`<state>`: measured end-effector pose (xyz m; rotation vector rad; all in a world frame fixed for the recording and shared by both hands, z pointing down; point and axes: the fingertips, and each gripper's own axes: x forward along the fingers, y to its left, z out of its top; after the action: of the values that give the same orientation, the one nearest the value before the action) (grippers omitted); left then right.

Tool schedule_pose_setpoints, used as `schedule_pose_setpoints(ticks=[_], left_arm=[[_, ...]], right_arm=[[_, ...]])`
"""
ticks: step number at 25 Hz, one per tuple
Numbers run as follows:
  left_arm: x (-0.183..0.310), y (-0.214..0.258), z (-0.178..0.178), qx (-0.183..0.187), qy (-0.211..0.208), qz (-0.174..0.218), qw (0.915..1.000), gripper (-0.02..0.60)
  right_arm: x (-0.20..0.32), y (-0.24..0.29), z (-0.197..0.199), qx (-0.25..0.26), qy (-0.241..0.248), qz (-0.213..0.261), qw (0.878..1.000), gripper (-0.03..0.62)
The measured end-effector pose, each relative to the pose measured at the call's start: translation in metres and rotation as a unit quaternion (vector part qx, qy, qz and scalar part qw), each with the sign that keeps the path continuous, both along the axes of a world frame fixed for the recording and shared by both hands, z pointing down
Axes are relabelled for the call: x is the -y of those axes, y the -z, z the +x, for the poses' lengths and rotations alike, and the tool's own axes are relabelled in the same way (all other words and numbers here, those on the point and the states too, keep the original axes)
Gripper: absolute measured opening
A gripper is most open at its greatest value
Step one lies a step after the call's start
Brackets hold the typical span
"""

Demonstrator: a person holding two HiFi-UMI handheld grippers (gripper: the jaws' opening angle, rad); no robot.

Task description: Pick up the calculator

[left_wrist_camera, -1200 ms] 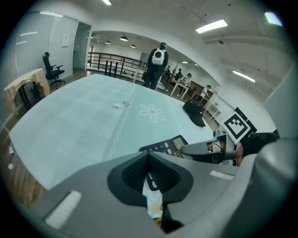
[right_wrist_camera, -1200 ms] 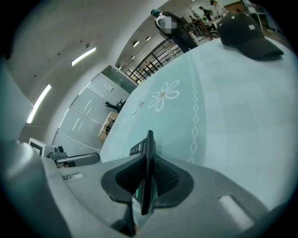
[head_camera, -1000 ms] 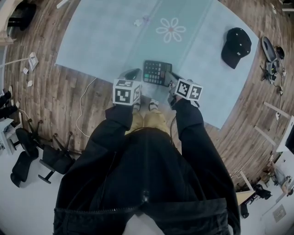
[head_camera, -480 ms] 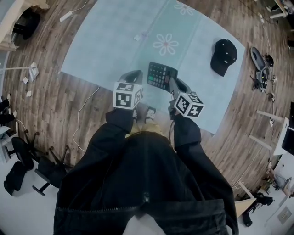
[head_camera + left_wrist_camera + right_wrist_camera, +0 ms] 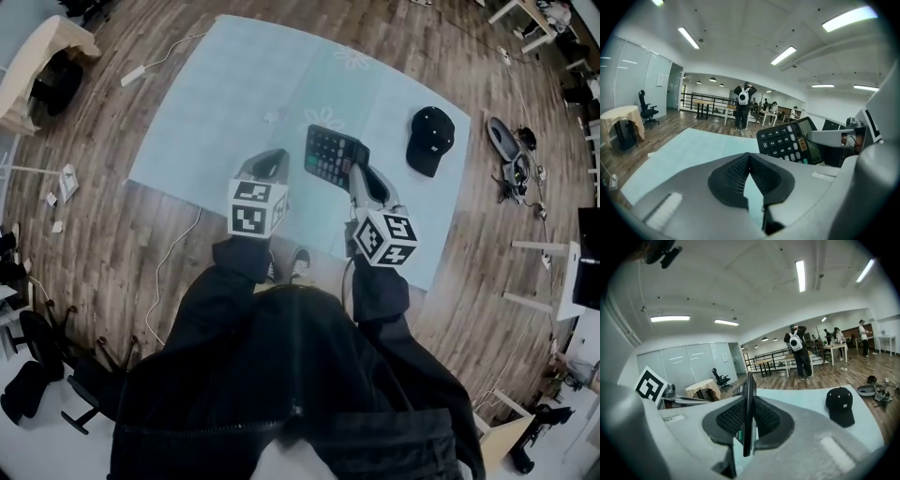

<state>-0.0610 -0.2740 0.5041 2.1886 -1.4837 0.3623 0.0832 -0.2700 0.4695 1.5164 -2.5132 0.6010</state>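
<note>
Right claw (image 5: 358, 174) is clamped on the calculator (image 5: 330, 152). The jaws are only partly closed, and the pads press on the two faces along its near edge. In the right gripper view the body sits edge-on between the pads, standing upright and sticking out past the tips.

The calculator is up in the air, off the pale blue mat (image 5: 216, 103), keys facing the left claw's camera. It hangs just beside the left claw (image 5: 270, 165), on that claw's right, not touching it.

Left claw: jaw tips together, nothing between them, hovering over the mat's near part.

Edges and room:
- The mat's near edge runs just under both claws, with wood floor (image 5: 112, 234) beyond it on all sides.
- A black cap (image 5: 431, 139) lies on the mat right of the calculator, well apart from it.
- The mat ahead and to the left is mostly bare, apart from a small bit of debris (image 5: 273, 116).
- A white cable (image 5: 173, 246) trails over the floor off the mat's near-left edge.
- Loose gear (image 5: 511, 155) lies on the floor past the mat's right edge.
- A person with a backpack (image 5: 797, 350) stands far off among tables.
</note>
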Motion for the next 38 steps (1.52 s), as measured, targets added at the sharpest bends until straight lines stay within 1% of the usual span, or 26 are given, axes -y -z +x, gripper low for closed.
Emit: schedule_pose_setpoints(ticks=[4, 8, 11, 13, 15, 17, 20, 25, 30, 32, 38], left_arm=[[0.015, 0.042, 0.003, 0.009, -0.005, 0.052, 0.9986, -0.002], [0.022, 0.081, 0.010, 0.015, -0.014, 0.096, 0.9952, -0.002], [0.025, 0.102, 0.014, 0.020, -0.021, 0.119, 0.9925, -0.002], [0.027, 0.114, 0.017, 0.035, -0.026, 0.137, 0.9897, -0.002], [0.030, 0.129, 0.020, 0.055, -0.034, 0.160, 0.9851, -0.002], [0.031, 0.142, 0.026, 0.061, -0.042, 0.178, 0.9812, -0.002], [0.030, 0.158, 0.031, 0.059, -0.047, 0.198, 0.9774, -0.002], [0.028, 0.193, 0.030, 0.050, -0.040, 0.235, 0.9698, -0.002], [0.024, 0.220, 0.029, 0.051, -0.033, 0.277, 0.9590, -0.002], [0.023, 0.224, 0.030, 0.053, -0.033, 0.285, 0.9564, -0.002], [0.020, 0.234, 0.034, 0.049, -0.032, 0.298, 0.9527, -0.002]], right_arm=[[0.006, 0.044, 0.005, -0.004, -0.010, 0.054, 0.998, 0.044], [0.007, 0.081, 0.003, -0.014, -0.008, 0.101, 0.995, 0.044], [0.006, 0.098, 0.003, -0.018, -0.010, 0.119, 0.993, 0.044], [0.006, 0.107, 0.004, -0.019, -0.013, 0.127, 0.992, 0.044], [0.007, 0.117, 0.005, -0.017, -0.017, 0.140, 0.990, 0.044], [0.007, 0.127, 0.007, -0.015, -0.022, 0.154, 0.988, 0.044], [0.003, 0.147, 0.011, -0.011, -0.028, 0.178, 0.984, 0.044], [-0.005, 0.188, 0.016, -0.022, -0.044, 0.235, 0.971, 0.044], [-0.011, 0.211, 0.015, -0.021, -0.047, 0.264, 0.963, 0.044], [-0.014, 0.216, 0.017, -0.020, -0.049, 0.272, 0.961, 0.044], [-0.022, 0.230, 0.021, -0.024, -0.057, 0.298, 0.953, 0.044]])
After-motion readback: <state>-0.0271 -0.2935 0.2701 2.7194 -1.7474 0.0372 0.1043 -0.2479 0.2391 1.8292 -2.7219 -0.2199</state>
